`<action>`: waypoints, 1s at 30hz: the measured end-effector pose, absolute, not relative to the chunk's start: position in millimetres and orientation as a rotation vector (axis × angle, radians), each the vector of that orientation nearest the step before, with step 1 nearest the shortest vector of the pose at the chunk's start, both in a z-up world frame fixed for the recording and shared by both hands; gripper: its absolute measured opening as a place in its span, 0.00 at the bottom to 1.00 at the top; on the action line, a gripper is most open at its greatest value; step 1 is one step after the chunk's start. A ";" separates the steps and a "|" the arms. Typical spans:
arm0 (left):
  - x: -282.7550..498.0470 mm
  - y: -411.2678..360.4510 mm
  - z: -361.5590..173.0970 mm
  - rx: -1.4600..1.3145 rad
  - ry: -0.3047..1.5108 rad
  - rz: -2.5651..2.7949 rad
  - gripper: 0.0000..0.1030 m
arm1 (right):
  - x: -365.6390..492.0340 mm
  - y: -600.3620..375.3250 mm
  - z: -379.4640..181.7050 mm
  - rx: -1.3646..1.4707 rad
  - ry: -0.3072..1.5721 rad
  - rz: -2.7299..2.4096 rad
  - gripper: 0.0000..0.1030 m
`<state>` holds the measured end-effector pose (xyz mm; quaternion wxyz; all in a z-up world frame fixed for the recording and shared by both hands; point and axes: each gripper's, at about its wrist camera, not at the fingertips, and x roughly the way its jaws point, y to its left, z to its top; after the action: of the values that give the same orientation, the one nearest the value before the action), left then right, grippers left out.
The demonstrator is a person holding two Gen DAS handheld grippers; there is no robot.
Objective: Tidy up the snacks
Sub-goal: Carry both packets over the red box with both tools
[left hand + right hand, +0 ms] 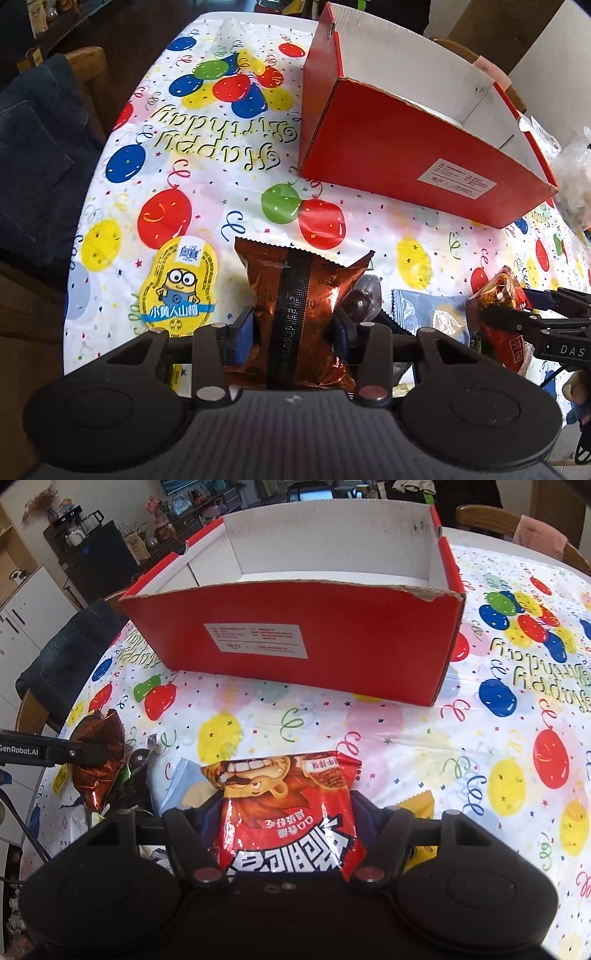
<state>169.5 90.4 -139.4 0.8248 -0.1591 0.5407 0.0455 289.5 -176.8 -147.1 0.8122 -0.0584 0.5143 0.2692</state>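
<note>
Two claws above a round bench (122,206) covered with a balloon-print birthday cloth. The left claw (293,325) is clamped on a copper-brown foil snack bag (299,291), whose crimped top edge points toward the bench centre. The right claw (288,812) is clamped on a red snack packet (284,805) printed with a cartoon face. An open red cardboard box (295,642), white inside and bearing a white label on its near wall, stands toward the far edge of the bench, well apart from both held bags. At the near edge lie further snacks: a yellow Minion-print packet (181,291) just left of the brown bag, and a pale blue packet (428,314) between the two claws. A dark round item beside the brown bag is too unclear to identify.
</note>
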 end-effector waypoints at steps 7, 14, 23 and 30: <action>157.5 86.8 -116.6 -0.341 1.091 0.099 0.40 | 279.4 -188.7 -124.4 -0.082 1.033 0.551 0.66; 150.1 75.1 -77.4 -0.313 1.028 0.085 0.40 | 272.4 -194.4 -87.0 -0.039 0.955 0.552 0.66; 164.2 60.1 -29.9 -0.289 0.957 0.056 0.40 | 287.5 -183.1 -33.6 -0.044 0.841 0.568 0.66; 200.2 48.2 -3.5 -0.245 0.919 0.044 0.40 | 322.1 -168.4 -14.3 -0.084 0.786 0.558 0.66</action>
<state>200.2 48.2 -3.5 0.8888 -0.1180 0.4424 0.0211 322.1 -168.4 -14.3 0.8854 -0.0402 0.3777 0.2681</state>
